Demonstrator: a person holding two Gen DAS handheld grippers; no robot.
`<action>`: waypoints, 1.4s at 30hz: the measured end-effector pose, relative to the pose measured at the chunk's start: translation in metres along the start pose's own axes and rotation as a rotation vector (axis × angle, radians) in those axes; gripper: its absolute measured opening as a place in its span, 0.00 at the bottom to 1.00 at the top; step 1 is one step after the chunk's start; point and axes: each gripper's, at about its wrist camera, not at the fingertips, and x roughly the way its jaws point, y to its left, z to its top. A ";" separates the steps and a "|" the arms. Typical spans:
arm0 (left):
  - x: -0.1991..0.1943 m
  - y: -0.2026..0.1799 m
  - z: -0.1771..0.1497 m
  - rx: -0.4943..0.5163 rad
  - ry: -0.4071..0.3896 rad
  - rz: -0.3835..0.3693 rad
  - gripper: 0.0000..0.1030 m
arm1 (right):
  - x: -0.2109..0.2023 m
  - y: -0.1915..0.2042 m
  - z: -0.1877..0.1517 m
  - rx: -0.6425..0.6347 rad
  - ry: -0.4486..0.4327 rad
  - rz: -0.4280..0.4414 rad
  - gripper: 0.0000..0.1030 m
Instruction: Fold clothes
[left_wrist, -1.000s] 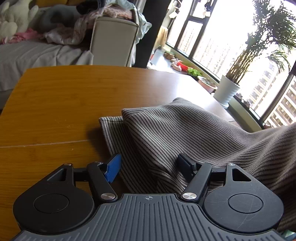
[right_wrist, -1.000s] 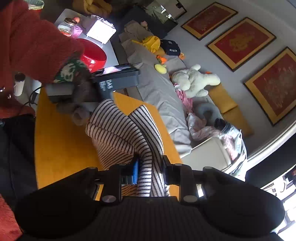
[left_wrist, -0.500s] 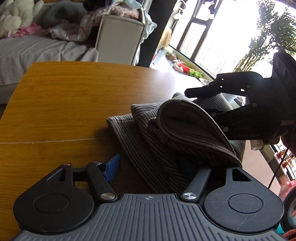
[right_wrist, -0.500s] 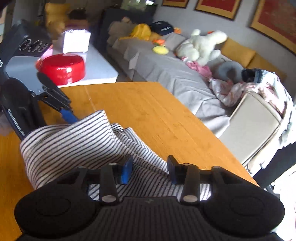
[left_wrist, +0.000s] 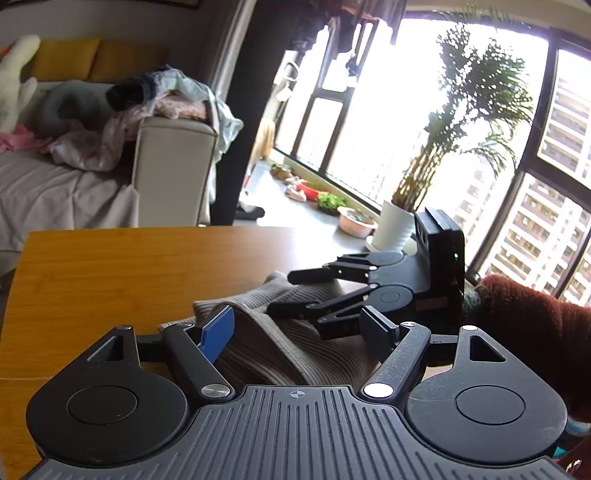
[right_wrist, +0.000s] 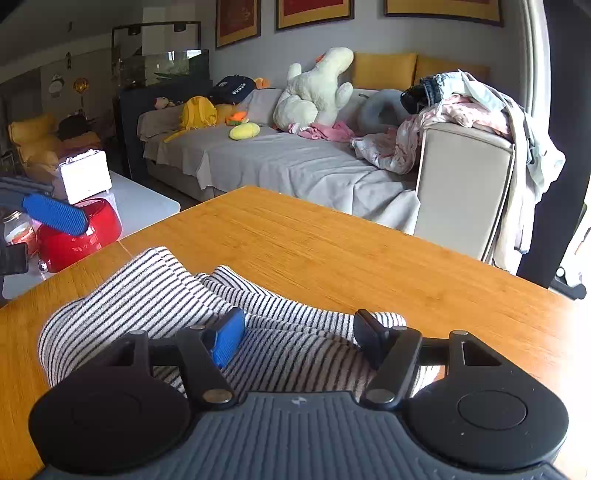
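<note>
Lying bunched on the wooden table, the striped garment sits beneath both tools. Left gripper: jaws spread wide, holding nothing. Right gripper: jaws likewise apart, hovering just over the fabric, unclamped

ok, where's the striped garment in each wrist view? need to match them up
Left wrist: striped garment sits low centre on the wooden table, between the open left gripper fingers, with the right gripper over its far side.
Right wrist: striped garment lies lower left to centre, beneath the open right gripper.
Shared landmark: beige sofa arm piled with clothes.
</note>
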 end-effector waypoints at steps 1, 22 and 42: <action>0.014 -0.003 -0.002 0.019 0.035 0.018 0.74 | -0.001 -0.001 0.001 0.012 0.003 -0.007 0.63; 0.068 0.040 -0.030 -0.149 0.143 0.115 0.87 | -0.067 0.008 -0.031 0.264 -0.008 -0.213 0.71; 0.049 0.043 -0.027 -0.174 0.120 0.087 0.84 | -0.032 -0.016 -0.080 0.867 -0.095 -0.025 0.70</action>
